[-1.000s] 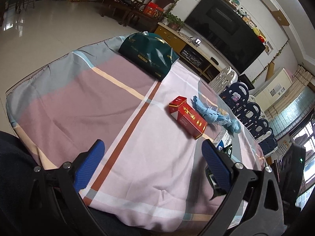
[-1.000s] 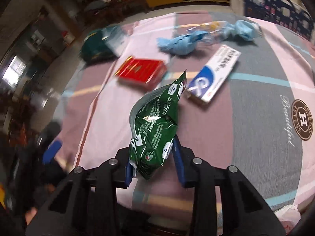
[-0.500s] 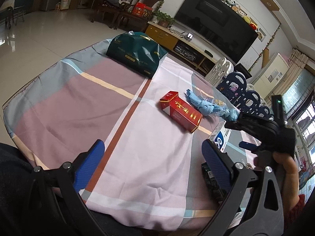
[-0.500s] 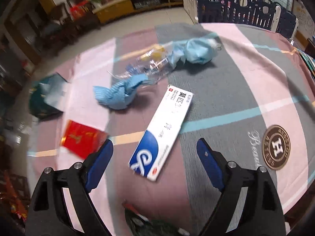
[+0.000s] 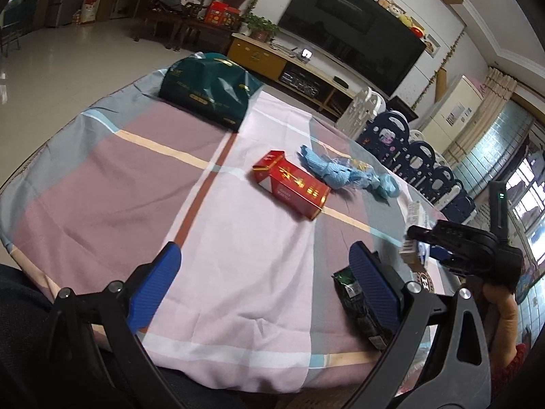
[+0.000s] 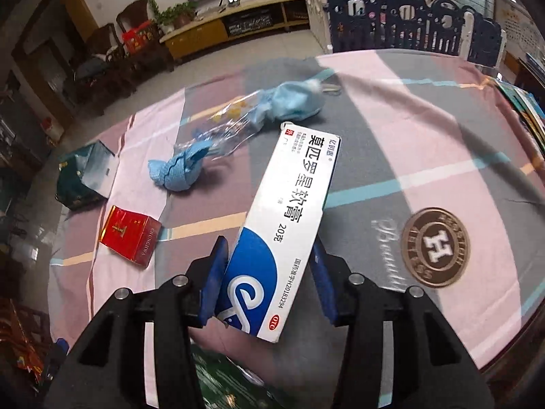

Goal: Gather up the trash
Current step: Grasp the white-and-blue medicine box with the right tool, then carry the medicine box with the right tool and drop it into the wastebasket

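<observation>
My right gripper (image 6: 269, 272) is shut on a long white and blue medicine box (image 6: 289, 218), lifted a little off the table; the gripper also shows in the left wrist view (image 5: 419, 238). My left gripper (image 5: 262, 283) is open and empty over the near table edge. A green snack packet (image 5: 357, 306) lies by its right finger. A red box (image 5: 293, 184) (image 6: 131, 235), a crumpled blue cloth (image 5: 337, 170) (image 6: 184, 170) and a clear plastic wrapper (image 6: 231, 126) lie mid-table. A dark green bag (image 5: 207, 92) (image 6: 85, 177) stands at the far end.
The table has a pink and grey checked cloth (image 5: 119, 177) with a round brown logo (image 6: 436, 245). Navy and white playpen panels (image 6: 408, 13) stand behind it. A TV cabinet (image 5: 272, 61) and chairs stand farther back.
The right gripper let go of the green snack packet near the table edge, opened, moved to the medicine box and shut on it. The left gripper stayed open, shifting slightly.
</observation>
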Tool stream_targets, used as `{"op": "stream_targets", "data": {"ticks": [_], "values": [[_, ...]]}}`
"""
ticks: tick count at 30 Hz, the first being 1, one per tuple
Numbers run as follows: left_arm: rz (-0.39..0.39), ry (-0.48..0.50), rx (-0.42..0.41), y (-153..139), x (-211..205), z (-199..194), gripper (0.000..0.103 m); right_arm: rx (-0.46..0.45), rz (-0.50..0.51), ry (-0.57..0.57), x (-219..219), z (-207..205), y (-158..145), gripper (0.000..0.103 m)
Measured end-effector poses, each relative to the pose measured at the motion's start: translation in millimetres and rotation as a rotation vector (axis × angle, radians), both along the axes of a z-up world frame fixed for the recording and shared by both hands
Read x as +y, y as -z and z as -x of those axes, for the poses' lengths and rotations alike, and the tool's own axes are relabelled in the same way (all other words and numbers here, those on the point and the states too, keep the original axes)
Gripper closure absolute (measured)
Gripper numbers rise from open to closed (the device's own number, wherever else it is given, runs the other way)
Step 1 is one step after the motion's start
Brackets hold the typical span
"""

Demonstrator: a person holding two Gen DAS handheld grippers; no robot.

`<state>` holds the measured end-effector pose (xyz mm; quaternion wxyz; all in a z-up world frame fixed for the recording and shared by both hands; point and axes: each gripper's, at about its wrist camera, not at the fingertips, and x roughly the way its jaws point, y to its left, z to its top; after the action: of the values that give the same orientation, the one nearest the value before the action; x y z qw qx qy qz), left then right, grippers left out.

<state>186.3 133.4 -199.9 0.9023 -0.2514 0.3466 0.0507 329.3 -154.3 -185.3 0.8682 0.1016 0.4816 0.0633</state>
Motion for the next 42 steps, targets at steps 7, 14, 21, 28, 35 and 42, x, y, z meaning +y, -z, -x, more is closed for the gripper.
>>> {"op": "stream_targets", "data": {"ticks": [7,14,21,28,35,42], "values": [[0.035,0.253,0.203,12,-92,-39,0.004,-0.056,-0.170,0.045,-80,107,-30,0.055],[-0.120,0.342,0.263,26,-156,-58,0.021,-0.061,-0.155,0.059,-93,191,-23,0.055],[-0.212,0.388,0.243,33,-153,-54,0.084,-0.031,-0.141,0.053,-84,210,-8,0.055],[-0.195,0.276,0.139,-4,-100,-29,0.088,-0.053,-0.127,0.036,-67,204,-19,0.055],[-0.266,0.168,0.032,-44,-63,3,0.088,-0.057,-0.090,0.001,-42,203,-25,0.055],[-0.254,0.180,-0.029,-69,-58,22,0.088,-0.050,-0.086,-0.023,-27,204,-26,0.055]]}}
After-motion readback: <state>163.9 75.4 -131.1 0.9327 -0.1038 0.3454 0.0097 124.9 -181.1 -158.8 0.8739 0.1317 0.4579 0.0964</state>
